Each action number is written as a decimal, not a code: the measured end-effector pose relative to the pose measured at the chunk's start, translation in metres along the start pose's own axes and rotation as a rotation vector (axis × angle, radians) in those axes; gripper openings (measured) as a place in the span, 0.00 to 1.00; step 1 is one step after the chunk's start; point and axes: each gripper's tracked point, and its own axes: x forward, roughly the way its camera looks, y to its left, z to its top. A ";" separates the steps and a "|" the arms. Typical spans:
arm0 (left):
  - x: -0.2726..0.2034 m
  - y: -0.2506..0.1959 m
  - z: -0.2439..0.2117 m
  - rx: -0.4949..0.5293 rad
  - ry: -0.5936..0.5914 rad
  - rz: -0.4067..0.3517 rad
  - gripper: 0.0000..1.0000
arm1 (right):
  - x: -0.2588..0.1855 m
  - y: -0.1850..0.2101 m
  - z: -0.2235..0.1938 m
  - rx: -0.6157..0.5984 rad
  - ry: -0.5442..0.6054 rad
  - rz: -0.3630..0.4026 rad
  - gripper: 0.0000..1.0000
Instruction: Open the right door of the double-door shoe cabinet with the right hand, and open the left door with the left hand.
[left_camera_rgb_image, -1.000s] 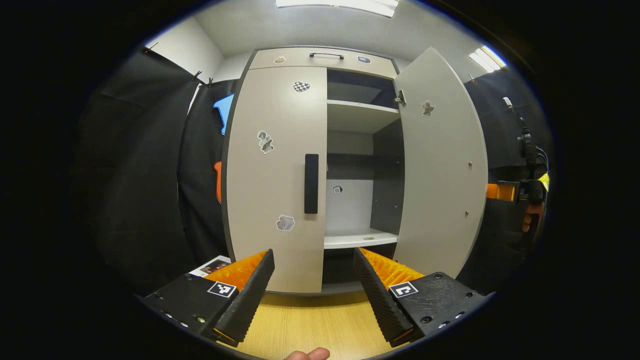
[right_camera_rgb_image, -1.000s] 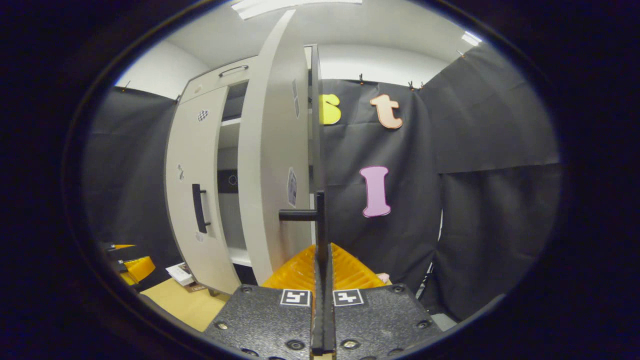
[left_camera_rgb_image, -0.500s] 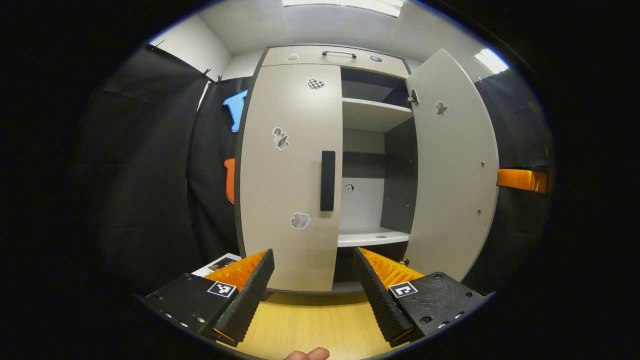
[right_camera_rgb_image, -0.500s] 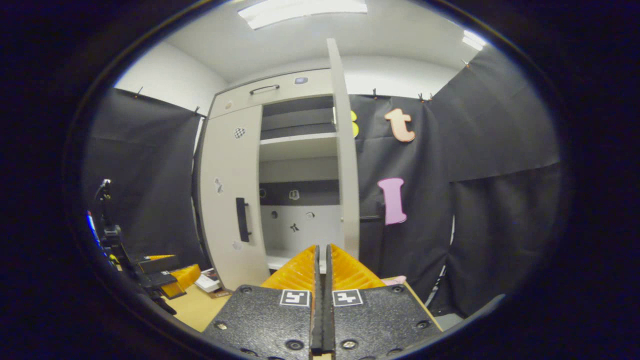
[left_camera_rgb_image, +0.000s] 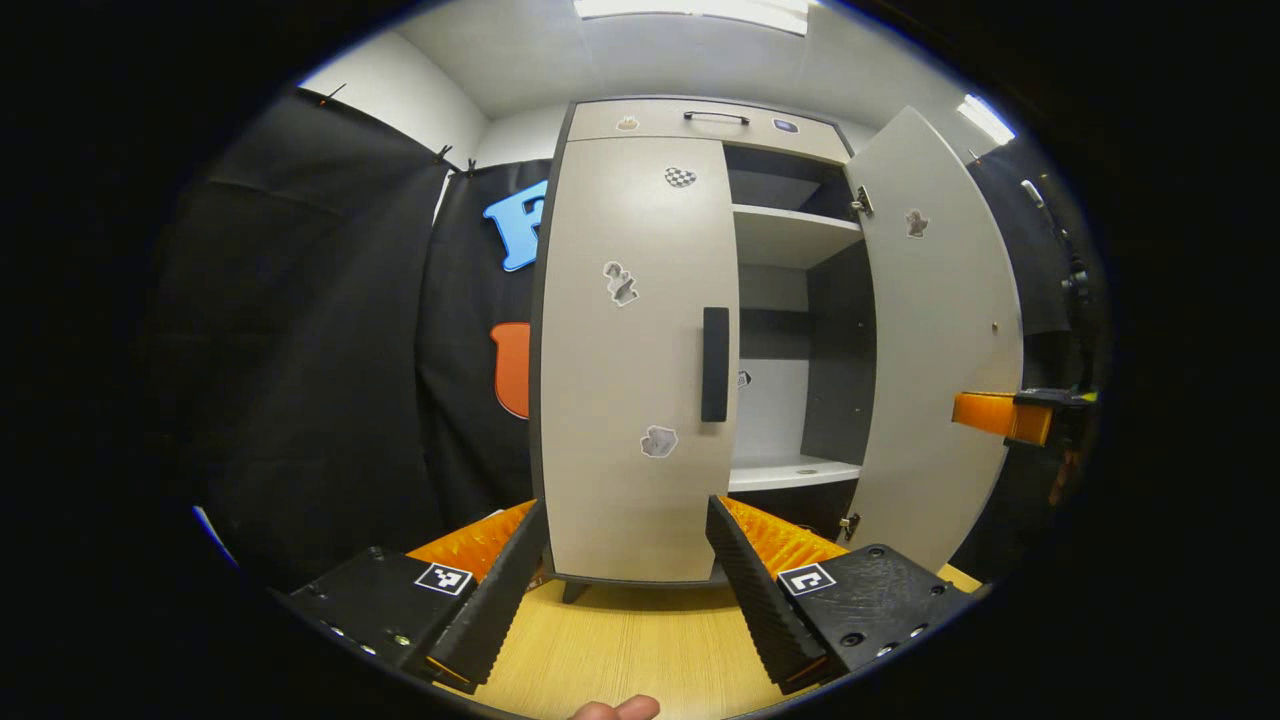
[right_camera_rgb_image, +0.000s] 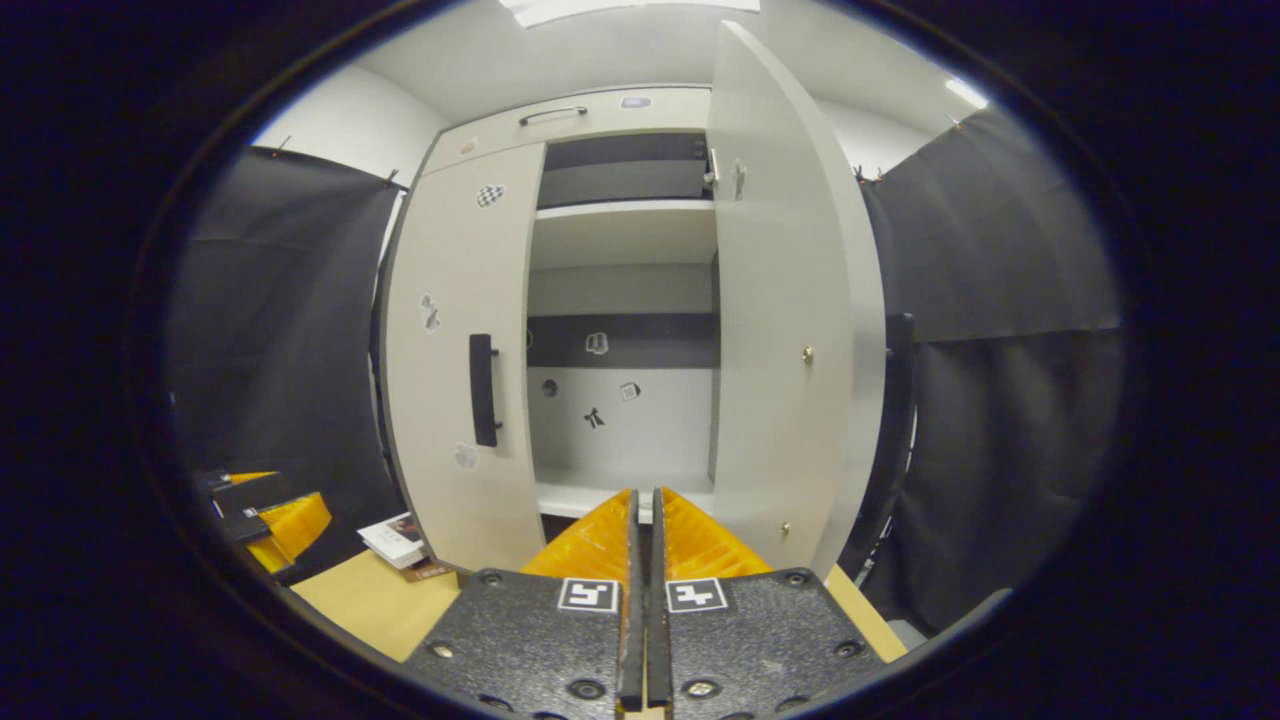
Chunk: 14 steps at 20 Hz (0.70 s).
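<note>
The grey double-door shoe cabinet (left_camera_rgb_image: 640, 120) stands on the wooden table. Its left door (left_camera_rgb_image: 635, 350) is closed, with a dark vertical handle (left_camera_rgb_image: 714, 364) near its inner edge. The right door (left_camera_rgb_image: 940, 340) is swung wide open, baring the shelves (left_camera_rgb_image: 790, 235). My left gripper (left_camera_rgb_image: 626, 503) is open, low in front of the left door and apart from it. My right gripper (right_camera_rgb_image: 643, 495) is shut with nothing between its fingers, and faces the open compartment from a distance. From there the left door handle (right_camera_rgb_image: 483, 390) and the open right door (right_camera_rgb_image: 790, 330) are plain. The right gripper (left_camera_rgb_image: 1000, 415) pokes out past the open door's edge.
The wooden table (left_camera_rgb_image: 620, 640) runs up to the cabinet's foot. A booklet (right_camera_rgb_image: 395, 538) lies on it left of the cabinet, near my left gripper (right_camera_rgb_image: 270, 515). Black cloth walls close in both sides. A fingertip (left_camera_rgb_image: 615, 708) shows at the bottom edge.
My right gripper has come off the right door's handle, drawn back and turned to face the cabinet; that door now stands wider. The left gripper has shifted left, still open.
</note>
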 end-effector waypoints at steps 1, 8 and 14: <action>0.001 0.001 0.000 -0.002 0.002 0.000 0.95 | 0.001 0.001 0.000 0.009 -0.001 -0.007 0.13; 0.008 -0.003 0.004 -0.001 -0.010 -0.025 0.95 | 0.003 -0.006 -0.002 -0.001 -0.013 -0.050 0.50; 0.021 -0.020 0.015 0.014 -0.020 -0.075 0.95 | 0.003 -0.008 0.002 0.008 -0.032 -0.059 0.90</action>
